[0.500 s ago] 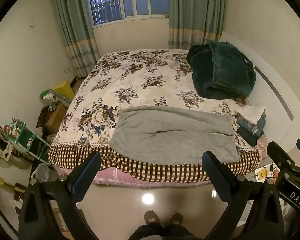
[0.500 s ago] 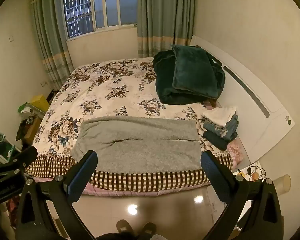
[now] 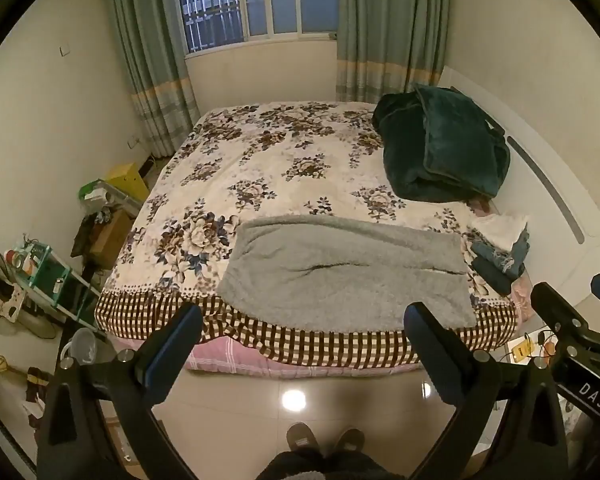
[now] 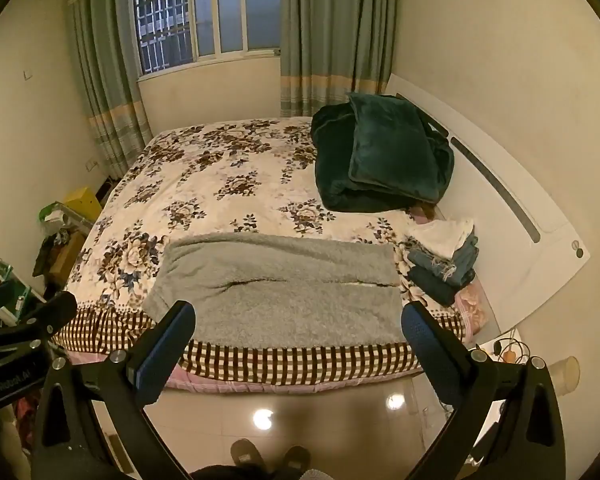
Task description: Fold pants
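1. From the left wrist view, the left gripper (image 3: 302,338) hangs over the floor short of the bed (image 3: 260,168), jaws spread wide with nothing between them.
2. Grey fleece pants (image 3: 340,272) lie flat across the near edge of the bed, reaching the checked border, apart from both grippers.
3. A dark green blanket (image 3: 440,152) is heaped at the far right by the headboard, and a small stack of folded clothes (image 3: 500,248) sits just right of the pants.
4. Part of the right gripper shows at the right edge of this view.
5. From the right wrist view, the right gripper (image 4: 298,336) also hovers in front of the bed, jaws wide apart and empty.
6. Here the pants (image 4: 280,288) lie between the two fingers in the picture but beyond them, untouched.
7. The person's slippers (image 4: 268,456) stand on the tiled floor below.
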The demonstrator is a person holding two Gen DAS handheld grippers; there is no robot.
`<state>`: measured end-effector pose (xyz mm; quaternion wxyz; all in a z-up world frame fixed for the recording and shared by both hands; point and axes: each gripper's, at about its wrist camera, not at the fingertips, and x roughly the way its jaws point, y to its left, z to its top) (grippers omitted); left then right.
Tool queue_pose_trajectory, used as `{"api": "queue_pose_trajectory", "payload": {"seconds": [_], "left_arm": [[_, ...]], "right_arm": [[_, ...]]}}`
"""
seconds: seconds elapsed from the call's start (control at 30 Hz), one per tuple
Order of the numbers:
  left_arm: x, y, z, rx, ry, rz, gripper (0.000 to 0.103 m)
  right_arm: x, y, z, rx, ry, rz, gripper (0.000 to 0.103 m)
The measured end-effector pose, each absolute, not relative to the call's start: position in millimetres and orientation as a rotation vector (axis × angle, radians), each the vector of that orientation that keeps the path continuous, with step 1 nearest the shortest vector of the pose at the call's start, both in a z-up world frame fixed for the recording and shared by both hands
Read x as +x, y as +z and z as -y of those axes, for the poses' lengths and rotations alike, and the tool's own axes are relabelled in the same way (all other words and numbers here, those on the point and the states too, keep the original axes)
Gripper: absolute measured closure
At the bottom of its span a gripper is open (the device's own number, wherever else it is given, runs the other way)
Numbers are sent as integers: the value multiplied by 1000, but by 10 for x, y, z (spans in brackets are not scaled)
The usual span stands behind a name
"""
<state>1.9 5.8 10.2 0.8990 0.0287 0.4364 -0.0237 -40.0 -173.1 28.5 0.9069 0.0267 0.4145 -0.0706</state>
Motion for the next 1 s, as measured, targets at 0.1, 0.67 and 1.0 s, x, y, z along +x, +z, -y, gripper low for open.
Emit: {"api": "queue_pose_trajectory", "payload": {"seconds": [0.1, 0.67, 1.0], "left_arm": [[44, 89, -56, 59, -46, -902, 0], [69, 157, -72, 52, -48, -890, 0], [73, 181, -73, 49, -48, -887, 0]], "right_arm": [[-380, 303, 1729, 56, -141, -859, 0], [-377, 410, 1654, 56, -124, -863, 0], [-386, 419, 1686, 62, -121, -856, 0]]}}
